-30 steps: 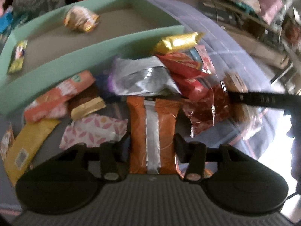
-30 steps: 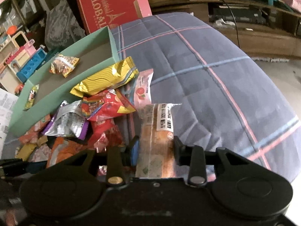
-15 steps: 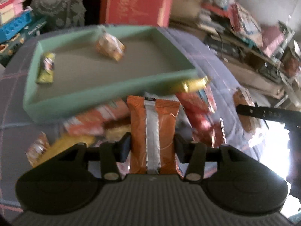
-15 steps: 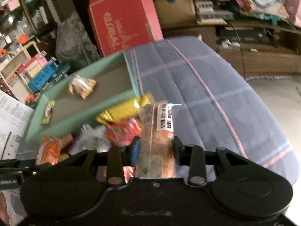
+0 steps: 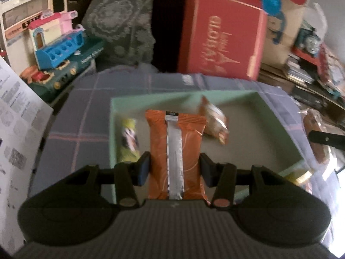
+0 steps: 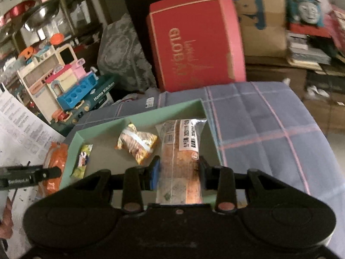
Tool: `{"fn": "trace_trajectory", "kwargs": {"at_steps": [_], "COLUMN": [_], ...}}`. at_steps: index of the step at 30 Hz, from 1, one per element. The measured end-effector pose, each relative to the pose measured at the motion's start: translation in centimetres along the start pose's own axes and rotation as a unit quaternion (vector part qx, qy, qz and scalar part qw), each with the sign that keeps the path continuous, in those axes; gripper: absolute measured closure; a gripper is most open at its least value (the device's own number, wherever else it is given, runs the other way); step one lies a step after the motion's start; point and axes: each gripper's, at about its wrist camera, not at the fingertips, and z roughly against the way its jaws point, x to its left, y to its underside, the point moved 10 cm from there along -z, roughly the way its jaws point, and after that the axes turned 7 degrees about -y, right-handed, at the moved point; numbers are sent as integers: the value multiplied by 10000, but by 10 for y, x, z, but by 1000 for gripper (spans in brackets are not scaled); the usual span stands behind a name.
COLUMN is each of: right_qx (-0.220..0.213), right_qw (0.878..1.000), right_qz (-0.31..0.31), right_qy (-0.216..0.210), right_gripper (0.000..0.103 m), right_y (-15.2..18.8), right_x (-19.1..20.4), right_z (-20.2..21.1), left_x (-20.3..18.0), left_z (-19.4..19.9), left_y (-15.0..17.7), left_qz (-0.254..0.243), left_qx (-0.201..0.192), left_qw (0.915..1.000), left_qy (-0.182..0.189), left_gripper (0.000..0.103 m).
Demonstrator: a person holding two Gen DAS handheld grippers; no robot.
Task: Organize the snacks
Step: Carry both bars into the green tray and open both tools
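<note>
My left gripper (image 5: 174, 168) is shut on an orange snack packet (image 5: 175, 149) with a silver seam and holds it above the green tray (image 5: 286, 127). My right gripper (image 6: 180, 173) is shut on a clear-wrapped brown bread bar (image 6: 183, 151) over the tray's right part (image 6: 207, 116). Inside the tray lie a yellow-green small packet (image 5: 129, 142) (image 6: 83, 160) and a crumpled orange-gold packet (image 5: 214, 120) (image 6: 138, 143). The right gripper and its bar show at the right edge of the left wrist view (image 5: 319, 142). The left gripper's packet shows at the left of the right wrist view (image 6: 55, 164).
The tray sits on a blue plaid cushion (image 6: 269, 127). Behind it stand a red box (image 5: 222, 38), a grey patterned pillow (image 5: 120, 26) and a toy kitchen set (image 5: 54, 43). White printed paper (image 5: 15, 129) lies at left. A gold packet edge (image 5: 301, 176) lies by the tray.
Both grippers have lifted their packets off the snack pile and moved forward over the green tray. The pile has dropped out of sight.
</note>
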Motion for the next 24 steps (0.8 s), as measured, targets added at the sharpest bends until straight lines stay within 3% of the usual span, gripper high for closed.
{"fn": "trace_trajectory", "kwargs": {"at_steps": [8,18,19,20,22,24], "right_qx": [348,528,506,459,389,282], "right_qw": [9992,9982,9985,9987,9992,9995], "right_qz": [153,177,147,128,117,116], "right_qy": [121,217,172,151,43,33], "right_gripper": [68,67,65,62,36,22], "right_y": [-39,-45,-46,-46,-47,-48], "right_x": [-2,-16,-15,-14,-10,-8], "right_z": [-95,-161,-162,-160,-156,-147], "left_x": [12,13,14,14,13,11], "left_z": [-79,-136,-137,-137,-133,-127], "left_y": [-45,-48,-48,-47,-47,-48], "left_qz": [-70,-113,-88,-72,-81,-152], "left_qx": [158,348,336,332,232,146], "left_qw": [9994,9979,9975,9972,9970,9965], "left_qy": [-291,-527,-608,-668,-731,-803], "left_gripper": [55,53,46,29,12,7]}}
